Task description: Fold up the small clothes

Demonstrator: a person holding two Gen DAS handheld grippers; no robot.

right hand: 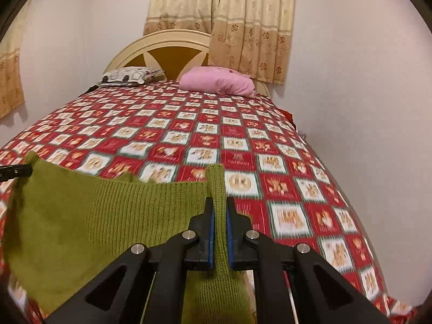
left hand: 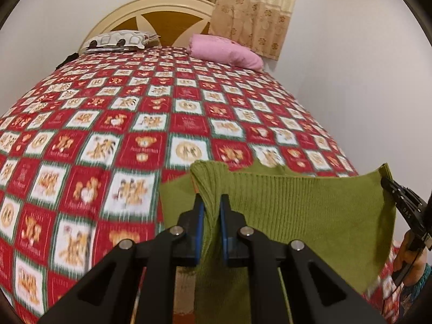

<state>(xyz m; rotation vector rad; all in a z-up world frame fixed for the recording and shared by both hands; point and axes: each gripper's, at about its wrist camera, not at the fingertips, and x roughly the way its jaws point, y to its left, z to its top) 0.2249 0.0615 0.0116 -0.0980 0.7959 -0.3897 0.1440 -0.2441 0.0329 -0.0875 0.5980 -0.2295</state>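
A green ribbed knit garment [left hand: 310, 210] hangs stretched between my two grippers above the near end of the bed. My left gripper [left hand: 212, 202] is shut on its left corner. My right gripper [right hand: 220, 205] is shut on its right corner, and the cloth [right hand: 94, 216] spreads away to the left in the right wrist view. The right gripper also shows at the right edge of the left wrist view [left hand: 405, 205], and the left gripper's tip at the left edge of the right wrist view [right hand: 16, 172]. The lower part of the garment is hidden behind the grippers.
The bed has a red and white checked bedspread [left hand: 135, 124]. A pink pillow [left hand: 226, 51] and a white patterned pillow [left hand: 118, 40] lie by the headboard [left hand: 167, 19]. Curtains [right hand: 243, 27] hang behind. A wall [right hand: 364, 108] runs close along the right side.
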